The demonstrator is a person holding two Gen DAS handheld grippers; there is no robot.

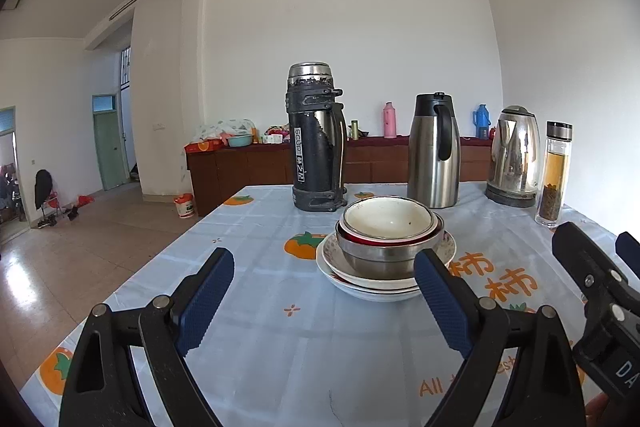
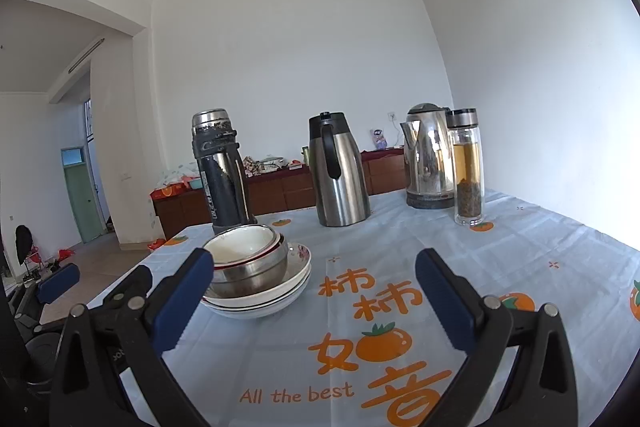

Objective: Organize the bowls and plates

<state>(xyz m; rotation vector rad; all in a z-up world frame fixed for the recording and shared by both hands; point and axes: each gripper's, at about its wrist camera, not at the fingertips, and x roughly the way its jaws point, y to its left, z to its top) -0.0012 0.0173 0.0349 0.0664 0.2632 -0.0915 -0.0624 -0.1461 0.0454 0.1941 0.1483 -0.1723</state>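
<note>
A stack of dishes stands mid-table: white plates (image 1: pixel 372 285) at the bottom, a steel bowl (image 1: pixel 380 255) on them, a red-rimmed bowl and a white bowl (image 1: pixel 387 217) nested on top. The same stack shows in the right wrist view, with the plates (image 2: pixel 276 297), the steel bowl (image 2: pixel 252 269) and the white bowl (image 2: pixel 240 245). My left gripper (image 1: pixel 324 273) is open, just short of the stack, holding nothing. My right gripper (image 2: pixel 314 275) is open too, to the right of the stack and clear of it. The right gripper (image 1: pixel 596 259) also shows at the left wrist view's right edge.
Behind the stack stand a black thermos (image 1: pixel 316 139), a steel carafe (image 1: pixel 434 151), an electric kettle (image 1: pixel 514 157) and a glass tea bottle (image 1: pixel 554 175). The table wears a persimmon-print cloth (image 2: pixel 400 327). A wooden sideboard (image 1: pixel 248 167) lines the far wall; the table's left edge drops to a tiled floor.
</note>
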